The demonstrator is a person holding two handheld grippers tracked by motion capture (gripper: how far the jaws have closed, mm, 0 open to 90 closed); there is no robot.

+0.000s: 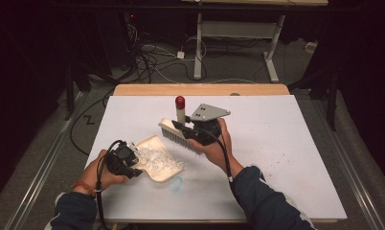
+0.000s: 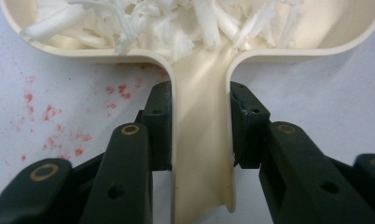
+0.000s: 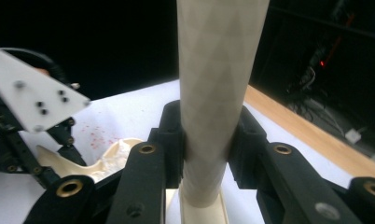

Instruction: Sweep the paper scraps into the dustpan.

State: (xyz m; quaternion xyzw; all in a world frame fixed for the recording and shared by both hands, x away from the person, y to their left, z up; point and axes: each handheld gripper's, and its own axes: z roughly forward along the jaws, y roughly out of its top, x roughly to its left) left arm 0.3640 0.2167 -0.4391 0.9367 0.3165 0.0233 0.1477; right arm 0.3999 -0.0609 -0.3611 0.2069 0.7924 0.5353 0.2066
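Observation:
A cream dustpan (image 1: 158, 160) lies on the white table sheet (image 1: 277, 143) at the front left, full of white shreds (image 1: 159, 159). My left gripper (image 1: 134, 166) is shut on its handle. In the left gripper view the pads (image 2: 160, 121) press both sides of the dustpan handle (image 2: 202, 154), with the shreds (image 2: 129, 23) in the pan beyond. My right gripper (image 1: 179, 126) is shut on a cream brush handle (image 1: 181, 115) with a red tip (image 1: 180, 101), and the bristles (image 1: 178, 138) hang above the pan's far edge. The right gripper view shows that handle (image 3: 218, 93) clamped upright between the jaws.
Red specks (image 2: 50, 116) stain the sheet beside the dustpan handle, and a blue mark (image 1: 177, 182) sits near the front edge. A wooden table edge (image 1: 200, 89) runs along the back. Cables (image 1: 152, 57) and a desk's legs (image 1: 272, 52) stand on the floor beyond.

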